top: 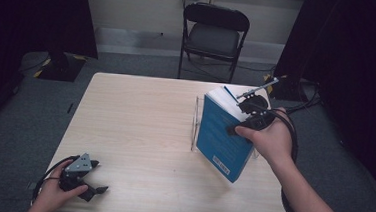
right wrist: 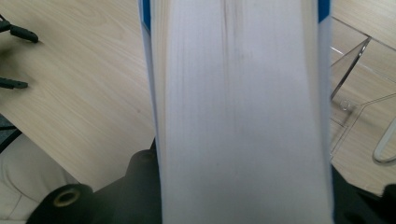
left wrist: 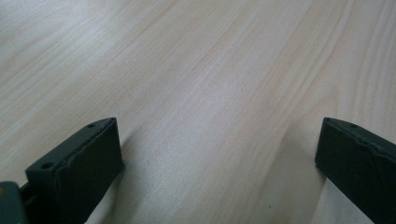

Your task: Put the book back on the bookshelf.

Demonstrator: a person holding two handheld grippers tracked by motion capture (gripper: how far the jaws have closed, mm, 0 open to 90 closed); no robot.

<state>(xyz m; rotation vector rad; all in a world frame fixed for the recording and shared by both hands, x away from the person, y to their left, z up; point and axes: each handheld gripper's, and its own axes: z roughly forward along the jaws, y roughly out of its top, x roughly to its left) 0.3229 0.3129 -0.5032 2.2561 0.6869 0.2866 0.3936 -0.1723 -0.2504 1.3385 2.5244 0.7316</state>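
step: placing book into clear stand | right gripper (top: 242, 122) clamped across blue book (top: 221, 133), tilted, stand (top: 195, 117) just behind | left gripper (top: 90, 189) jaws apart, idle on table (top: 139, 122) | next: likely upright book, lower into stand

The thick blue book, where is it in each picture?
High view: the thick blue paperback book stands tilted at the table's right, clamped by the right gripper, beside a clear plastic stand.
Left gripper view: not in it, just the pale wooden table.
Right gripper view: its white page edge runs up the middle.
Shared landmark: the wooden tabletop.
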